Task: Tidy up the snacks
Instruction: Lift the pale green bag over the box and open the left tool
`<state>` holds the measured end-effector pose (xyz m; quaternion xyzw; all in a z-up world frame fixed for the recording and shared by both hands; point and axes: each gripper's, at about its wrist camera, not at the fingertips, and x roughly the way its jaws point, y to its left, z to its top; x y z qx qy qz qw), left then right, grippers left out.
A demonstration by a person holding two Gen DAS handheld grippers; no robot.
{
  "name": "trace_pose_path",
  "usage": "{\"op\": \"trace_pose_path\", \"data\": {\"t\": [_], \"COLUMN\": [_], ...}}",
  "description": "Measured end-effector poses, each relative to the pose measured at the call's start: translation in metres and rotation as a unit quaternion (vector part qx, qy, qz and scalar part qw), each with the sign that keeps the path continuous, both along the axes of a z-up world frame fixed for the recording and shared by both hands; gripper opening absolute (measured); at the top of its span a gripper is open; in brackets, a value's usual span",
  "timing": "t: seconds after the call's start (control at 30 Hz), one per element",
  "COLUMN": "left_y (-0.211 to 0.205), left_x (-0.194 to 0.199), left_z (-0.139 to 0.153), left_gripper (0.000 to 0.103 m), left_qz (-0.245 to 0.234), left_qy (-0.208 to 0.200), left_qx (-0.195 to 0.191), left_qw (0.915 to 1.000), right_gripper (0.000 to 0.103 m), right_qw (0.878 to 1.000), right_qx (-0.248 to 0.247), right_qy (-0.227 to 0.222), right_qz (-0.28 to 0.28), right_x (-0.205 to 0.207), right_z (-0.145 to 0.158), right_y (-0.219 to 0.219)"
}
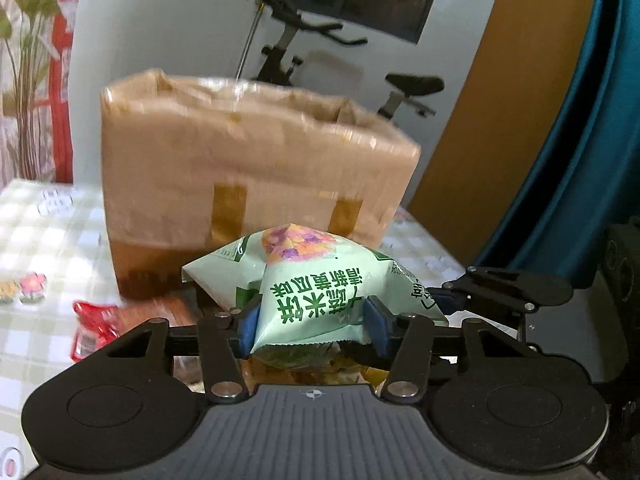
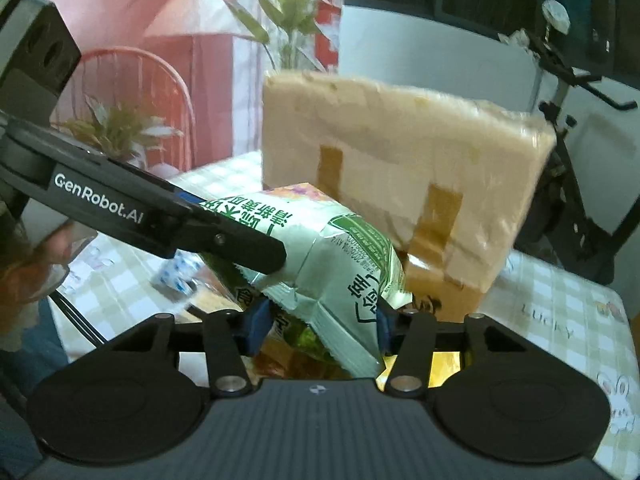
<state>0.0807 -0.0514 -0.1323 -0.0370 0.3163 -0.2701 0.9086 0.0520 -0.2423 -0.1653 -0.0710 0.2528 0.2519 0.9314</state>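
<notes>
A pale green snack bag (image 1: 316,280) with green print hangs above the table between both grippers. My left gripper (image 1: 313,326) is shut on one end of it, with the blue pads squeezing the film. In the right wrist view the same bag (image 2: 340,264) lies between the pads of my right gripper (image 2: 320,328), which presses on its other end. The left gripper's black finger (image 2: 240,240) reaches in from the left onto the bag. A right gripper finger (image 1: 500,288) shows at the bag's right corner.
A tall cardboard box (image 1: 256,168) wrapped in tape stands just behind the bag on the checked tablecloth (image 1: 40,232). A red packet (image 1: 92,328) lies at the left and more packets (image 2: 448,368) lie under the bag. An exercise bike (image 1: 288,52) stands behind the table.
</notes>
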Motion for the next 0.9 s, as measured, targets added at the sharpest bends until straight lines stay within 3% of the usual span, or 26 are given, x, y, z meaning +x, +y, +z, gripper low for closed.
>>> {"op": "trace_pose_path", "data": {"t": [0.3, 0.53, 0.7, 0.9], "left_y": [0.024, 0.018, 0.01, -0.003], "left_x": [-0.029, -0.025, 0.001, 0.055], "left_z": [0.075, 0.126, 0.148, 0.147], "left_gripper": [0.055, 0.055, 0.055, 0.056], "left_qz": [0.019, 0.025, 0.022, 0.019], "left_qy": [-0.079, -0.143, -0.153, -0.116], "left_qx": [-0.023, -0.038, -0.052, -0.067], "left_qw": [0.9964, 0.9887, 0.9866, 0.9908], "right_gripper": [0.053, 0.053, 0.053, 0.053], "right_qw": [0.998, 0.992, 0.989, 0.989], "right_qx": [0.021, 0.038, 0.042, 0.023], "right_qy": [-0.051, -0.113, -0.137, -0.143], "right_qz": [0.028, 0.04, 0.041, 0.021], "right_x": [-0.02, -0.024, -0.005, 0.033], "right_z": [0.069, 0.127, 0.157, 0.169], "right_y": [0.009, 0.012, 0.008, 0.003]}}
